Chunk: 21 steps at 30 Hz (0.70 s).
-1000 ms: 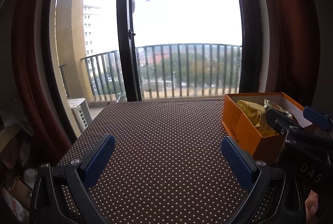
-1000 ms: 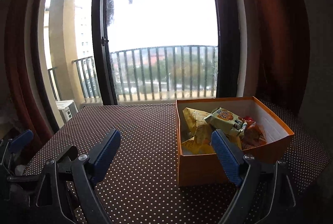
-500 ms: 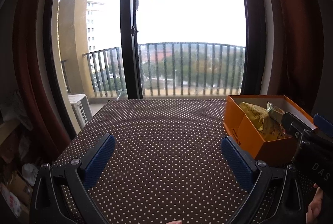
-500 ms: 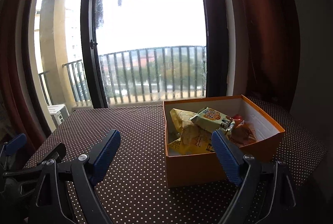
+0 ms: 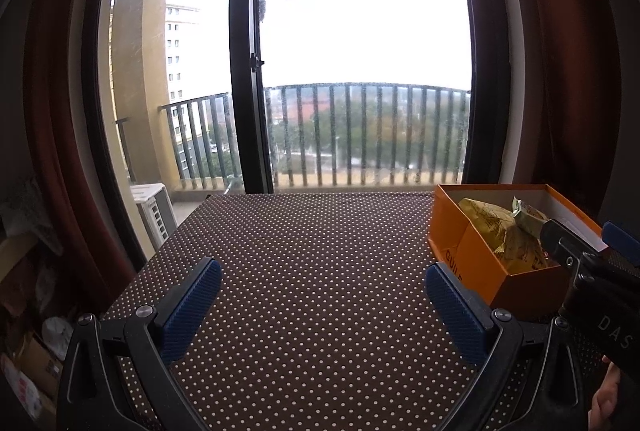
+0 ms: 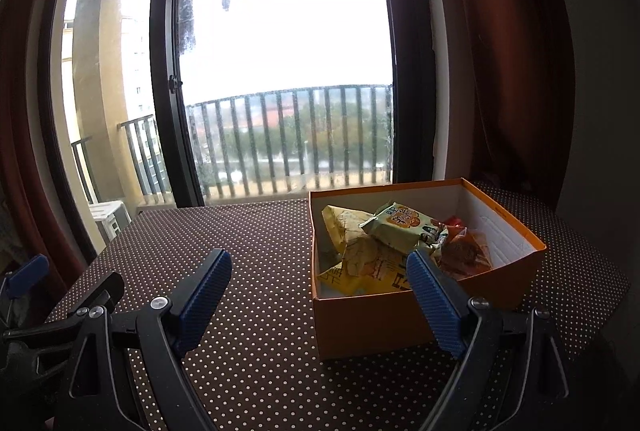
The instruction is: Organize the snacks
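Note:
An orange cardboard box [image 6: 372,323] stands on the brown dotted tablecloth [image 6: 256,263], right of centre in the right wrist view. Inside lie yellow snack bags [image 6: 360,255], a pale green packet [image 6: 400,223] and a red-orange packet [image 6: 466,251]. My right gripper [image 6: 320,287] hangs open just in front of the box's near left corner, nothing between its blue pads. In the left wrist view the same box [image 5: 472,251] sits at the right. My left gripper [image 5: 320,295] is open over bare cloth to the left of it. The right gripper's body [image 5: 592,279] shows at the right edge.
Tall glass balcony doors [image 5: 248,71] with a railing behind close off the table's far edge. Dark red curtains [image 6: 508,51] hang on both sides. Clutter and a cardboard carton [image 5: 28,363] sit on the floor at the left. A fingertip [image 5: 604,395] shows bottom right.
Both views have shifted slightly: the box sits a little lower and further right in the left view, further right in the right view. Both grippers stay open and empty.

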Motion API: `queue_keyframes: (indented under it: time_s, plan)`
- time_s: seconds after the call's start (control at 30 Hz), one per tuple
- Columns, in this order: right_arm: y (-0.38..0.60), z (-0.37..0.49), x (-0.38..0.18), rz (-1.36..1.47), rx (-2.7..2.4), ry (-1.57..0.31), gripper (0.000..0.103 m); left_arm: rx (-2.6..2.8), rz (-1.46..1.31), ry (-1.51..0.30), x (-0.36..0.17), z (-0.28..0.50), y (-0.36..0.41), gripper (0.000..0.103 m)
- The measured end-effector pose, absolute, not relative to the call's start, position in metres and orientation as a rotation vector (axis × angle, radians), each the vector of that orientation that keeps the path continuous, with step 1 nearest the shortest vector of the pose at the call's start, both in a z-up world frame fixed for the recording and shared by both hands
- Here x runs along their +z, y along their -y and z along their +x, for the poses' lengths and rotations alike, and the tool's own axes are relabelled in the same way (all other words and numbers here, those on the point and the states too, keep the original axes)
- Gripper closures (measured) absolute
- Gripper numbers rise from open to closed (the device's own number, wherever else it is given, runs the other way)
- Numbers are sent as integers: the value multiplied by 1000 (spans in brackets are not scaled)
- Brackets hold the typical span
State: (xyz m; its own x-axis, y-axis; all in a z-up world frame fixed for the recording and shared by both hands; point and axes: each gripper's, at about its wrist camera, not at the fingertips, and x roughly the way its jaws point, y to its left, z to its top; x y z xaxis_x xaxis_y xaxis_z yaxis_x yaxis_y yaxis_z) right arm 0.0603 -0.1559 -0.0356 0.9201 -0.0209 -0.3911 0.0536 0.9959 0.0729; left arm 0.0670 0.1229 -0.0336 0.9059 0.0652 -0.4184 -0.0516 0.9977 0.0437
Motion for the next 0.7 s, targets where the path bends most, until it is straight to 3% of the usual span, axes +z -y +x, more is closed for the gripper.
queue_keyframes:
  time_s: [0.7]
  plan:
    - [154,53,-32,79,-32,-381,12,62,26,-415,-32,61,-123,0]
